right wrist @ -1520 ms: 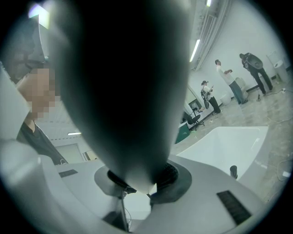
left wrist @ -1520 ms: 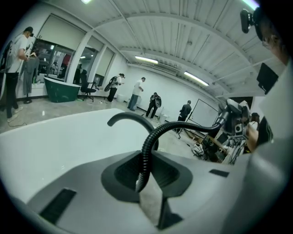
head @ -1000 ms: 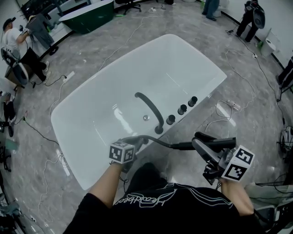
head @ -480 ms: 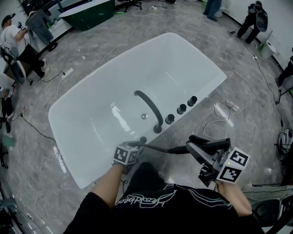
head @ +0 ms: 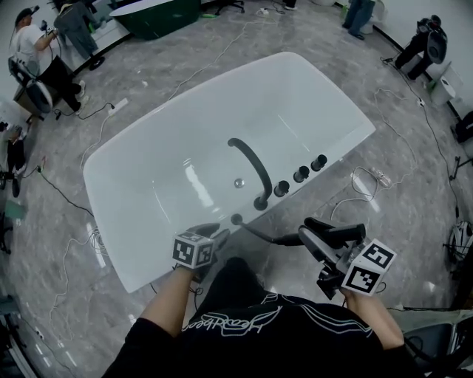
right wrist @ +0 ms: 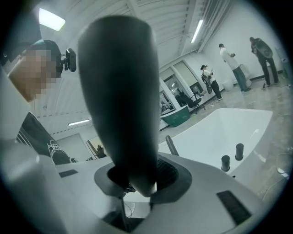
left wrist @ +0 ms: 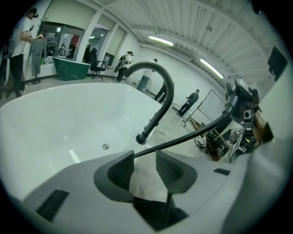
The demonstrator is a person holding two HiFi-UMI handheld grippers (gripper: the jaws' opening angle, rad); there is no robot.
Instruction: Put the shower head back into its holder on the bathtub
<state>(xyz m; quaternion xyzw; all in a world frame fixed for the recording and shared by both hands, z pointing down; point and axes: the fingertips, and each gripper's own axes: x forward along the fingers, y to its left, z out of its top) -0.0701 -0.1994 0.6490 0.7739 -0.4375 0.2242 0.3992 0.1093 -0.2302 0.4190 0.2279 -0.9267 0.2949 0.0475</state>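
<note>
A white bathtub [head: 340, 148] lies before me, with a black arched faucet [head: 250, 166] and a small round holder [head: 236, 219] on its near rim. The black hose [head: 260, 235] runs from that rim to the dark shower head [head: 332, 231], which stands between the jaws of my right gripper [head: 319, 238]; up close, the right gripper [right wrist: 137, 176] is shut on the shower head [right wrist: 121, 100]. My left gripper [head: 211, 232] is at the rim beside the holder. Its jaws are opening in the left gripper [left wrist: 145, 157] view; the hose [left wrist: 183, 138] passes just beyond the tips, unpressed.
Three black knobs [head: 301, 175] stand on the rim right of the faucet. Cables [head: 362, 181] trail over the grey floor around the tub. A dark green tub [head: 159, 15] and several people stand farther off.
The left gripper's jaws have let go of the hose and drawn slightly left of it. The right gripper has sunk a little with the shower head. The hose now hangs lower at the rim.
</note>
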